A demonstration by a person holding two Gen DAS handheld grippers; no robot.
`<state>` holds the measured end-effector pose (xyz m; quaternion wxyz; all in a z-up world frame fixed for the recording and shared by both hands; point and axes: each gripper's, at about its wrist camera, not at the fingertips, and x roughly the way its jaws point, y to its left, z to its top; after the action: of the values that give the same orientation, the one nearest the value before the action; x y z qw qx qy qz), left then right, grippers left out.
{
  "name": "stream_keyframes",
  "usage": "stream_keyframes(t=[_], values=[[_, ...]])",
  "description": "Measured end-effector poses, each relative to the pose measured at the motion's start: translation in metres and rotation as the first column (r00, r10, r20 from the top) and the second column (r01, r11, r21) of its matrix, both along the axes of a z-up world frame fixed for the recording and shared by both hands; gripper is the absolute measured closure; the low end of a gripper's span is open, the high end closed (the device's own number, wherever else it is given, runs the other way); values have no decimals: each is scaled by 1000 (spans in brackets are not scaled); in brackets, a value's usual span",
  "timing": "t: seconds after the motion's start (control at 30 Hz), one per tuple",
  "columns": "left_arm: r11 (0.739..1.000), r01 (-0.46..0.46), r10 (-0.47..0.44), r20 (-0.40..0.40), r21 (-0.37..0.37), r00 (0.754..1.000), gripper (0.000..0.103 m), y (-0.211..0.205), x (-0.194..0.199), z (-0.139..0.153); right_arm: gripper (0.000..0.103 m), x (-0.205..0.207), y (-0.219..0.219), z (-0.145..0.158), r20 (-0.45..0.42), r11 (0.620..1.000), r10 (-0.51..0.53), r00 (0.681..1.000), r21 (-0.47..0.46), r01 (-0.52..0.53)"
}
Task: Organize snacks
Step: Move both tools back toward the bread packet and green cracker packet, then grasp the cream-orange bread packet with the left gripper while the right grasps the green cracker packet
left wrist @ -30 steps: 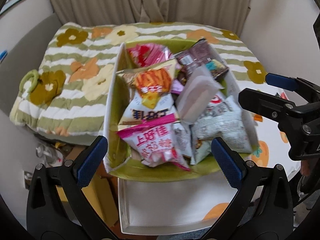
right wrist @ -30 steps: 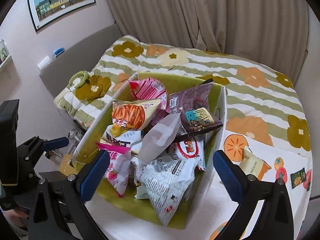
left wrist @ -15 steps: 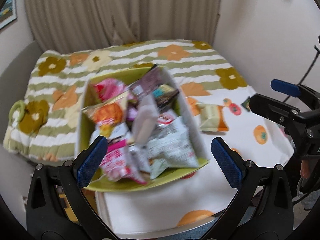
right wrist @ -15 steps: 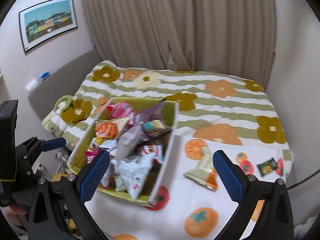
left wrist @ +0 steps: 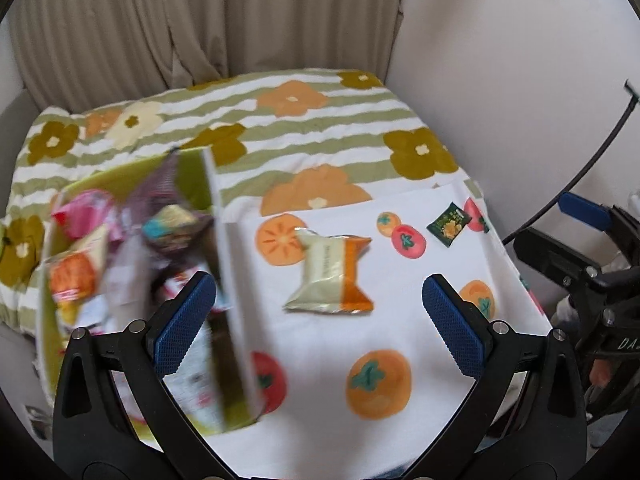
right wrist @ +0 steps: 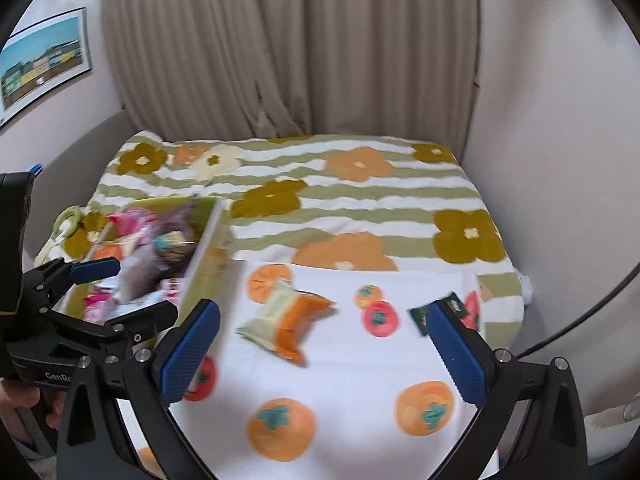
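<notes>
Soft quilted bedspread [left wrist: 328, 128] with green-white stripes and flat flower shapes, far side under ribbed beige curtain [right wrist: 288, 48]. Smooth white cloth [left wrist: 360, 320] printed with round orange and red fruits, spread over the near right part. Rigid box [left wrist: 224, 264] with white outer wall and green inside at the left, blurred, crowded with crinkled shiny snack bags [left wrist: 104, 248] in pink, orange, purple and white. One pillow-shaped foil packet [left wrist: 328, 276], cream with an orange end, loose on the cloth right of the box, apart from it. One small dark green square sachet [left wrist: 448, 226] farther right, near a red fruit print.

Left gripper [left wrist: 320, 320] spread wide, blue dimpled pads [left wrist: 184, 320] empty, one pad overlapping the box wall in view; contact not clear. Right gripper [right wrist: 324, 352] also wide apart, textured blue pads [right wrist: 456, 352] holding nothing, above the cloth, the cream packet between them in view.
</notes>
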<state>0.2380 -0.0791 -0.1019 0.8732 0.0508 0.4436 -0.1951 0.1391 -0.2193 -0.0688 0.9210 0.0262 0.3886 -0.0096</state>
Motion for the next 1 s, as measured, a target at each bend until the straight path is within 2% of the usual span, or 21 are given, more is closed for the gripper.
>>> stream_keyframes(t=[0.07,0.23,0.4,0.53,0.8,1.0], values=[[999,-11,12,-28,41,1000,0,-23,12,-17,1,9,-21,-12,-23,1000,-10,1000,-9,9],[996,-61,70,-128,72,989,1,-55,41,-63,1,34,-73,-53,-89,1000,5,996,-29,-8],[985,-107,131,-183,134,974,0,-71,65,-109,1,61,-106,-100,-167,994,76,983,-60,-87],[976,-146,179,-210,162,961,1,-72,82,-138,1,81,-121,-133,-229,979,132,964,-122,-163],[968,-170,217,-274,184,937,3,-70,105,-174,1,108,-140,-172,-297,963,194,935,-124,-239],[969,-176,226,-341,171,912,15,-70,114,-195,4,118,-146,-190,-323,956,217,921,-118,-267]])
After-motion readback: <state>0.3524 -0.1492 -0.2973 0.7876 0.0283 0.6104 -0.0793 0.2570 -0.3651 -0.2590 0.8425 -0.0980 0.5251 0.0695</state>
